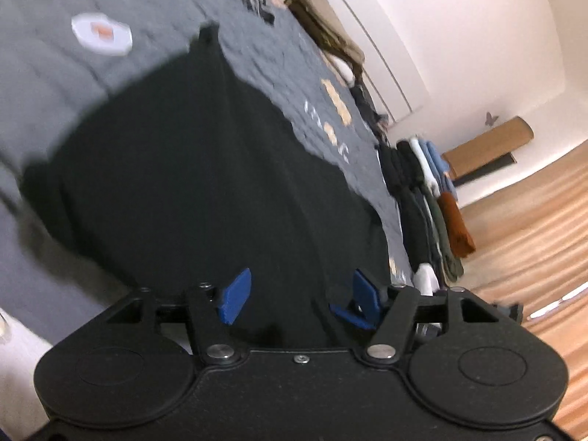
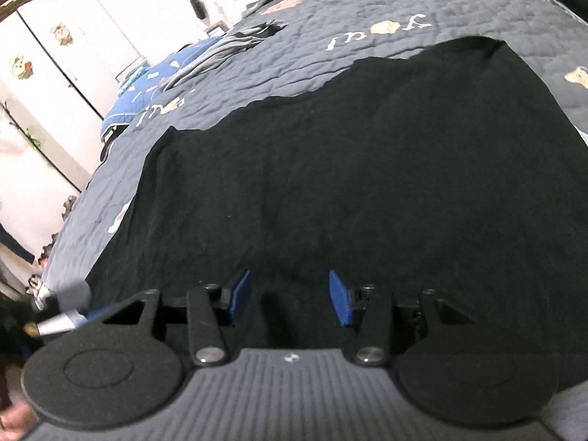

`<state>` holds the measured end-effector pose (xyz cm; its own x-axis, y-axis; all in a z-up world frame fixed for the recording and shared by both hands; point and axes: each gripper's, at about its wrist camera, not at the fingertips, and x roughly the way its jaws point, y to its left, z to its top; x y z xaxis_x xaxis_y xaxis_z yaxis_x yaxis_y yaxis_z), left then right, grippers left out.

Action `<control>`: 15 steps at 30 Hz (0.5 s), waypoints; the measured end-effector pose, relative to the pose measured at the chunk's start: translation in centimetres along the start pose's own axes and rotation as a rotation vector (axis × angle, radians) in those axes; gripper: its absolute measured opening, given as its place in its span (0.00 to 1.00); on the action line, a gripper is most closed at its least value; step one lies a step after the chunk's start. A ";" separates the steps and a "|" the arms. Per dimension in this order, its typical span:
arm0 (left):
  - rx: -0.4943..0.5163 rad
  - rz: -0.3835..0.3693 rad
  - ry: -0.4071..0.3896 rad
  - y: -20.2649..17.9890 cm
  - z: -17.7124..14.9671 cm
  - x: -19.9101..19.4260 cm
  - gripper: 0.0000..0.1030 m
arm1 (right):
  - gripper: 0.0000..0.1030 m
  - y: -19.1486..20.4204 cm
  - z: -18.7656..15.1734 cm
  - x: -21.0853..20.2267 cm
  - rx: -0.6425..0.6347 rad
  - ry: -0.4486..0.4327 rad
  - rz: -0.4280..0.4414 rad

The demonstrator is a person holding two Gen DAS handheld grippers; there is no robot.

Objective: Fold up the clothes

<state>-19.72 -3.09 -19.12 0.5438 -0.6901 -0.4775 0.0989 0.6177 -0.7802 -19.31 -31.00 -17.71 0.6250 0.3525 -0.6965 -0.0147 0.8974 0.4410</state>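
Observation:
A black garment (image 1: 191,169) lies spread on a grey quilted bedspread (image 1: 66,73). My left gripper (image 1: 299,296) hovers over the garment's near edge with its blue pads (image 1: 235,294) apart and only flat cloth seen between them. In the right wrist view the same black garment (image 2: 367,169) covers most of the bedspread (image 2: 294,62). There my right gripper (image 2: 290,296) stands open above the near edge, its blue pads (image 2: 340,303) clear of the cloth.
A stack of folded clothes (image 1: 426,198) sits at the bed's right edge, above a wooden floor (image 1: 533,250). A crumpled striped garment (image 2: 220,51) and a blue blanket (image 2: 147,92) lie at the bed's far left. White cupboards (image 2: 55,55) stand behind.

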 end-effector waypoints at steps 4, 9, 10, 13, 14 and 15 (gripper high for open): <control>0.006 0.130 -0.025 1.3 0.3 0.5 0.59 | 0.45 -0.3 -0.4 -0.3 -0.005 -0.003 -0.023; -0.098 0.255 -0.154 3.5 1.3 -2.3 0.59 | 0.45 -0.7 -1.0 -0.9 -0.013 -0.008 -0.044; -0.118 0.279 -0.180 3.9 1.5 -3.0 0.59 | 0.45 -0.8 -1.1 -1.0 -0.014 -0.009 -0.047; -0.143 0.342 -0.268 4.2 1.7 -5.1 0.59 | 0.45 -0.4 -0.9 -1.6 -0.012 -0.024 -0.049; -0.138 0.362 -0.299 4.1 1.7 -5.8 0.59 | 0.45 -0.2 -0.8 -1.9 -0.015 -0.039 -0.037; -0.141 0.379 -0.320 3.9 1.8 -6.3 0.59 | 0.45 0.1 -0.8 -2.2 -0.018 -0.053 -0.026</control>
<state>-21.25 4.35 -18.49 0.7499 -0.2638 -0.6067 -0.2556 0.7303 -0.6335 -21.28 -31.51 -16.57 0.6661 0.3151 -0.6761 -0.0118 0.9107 0.4128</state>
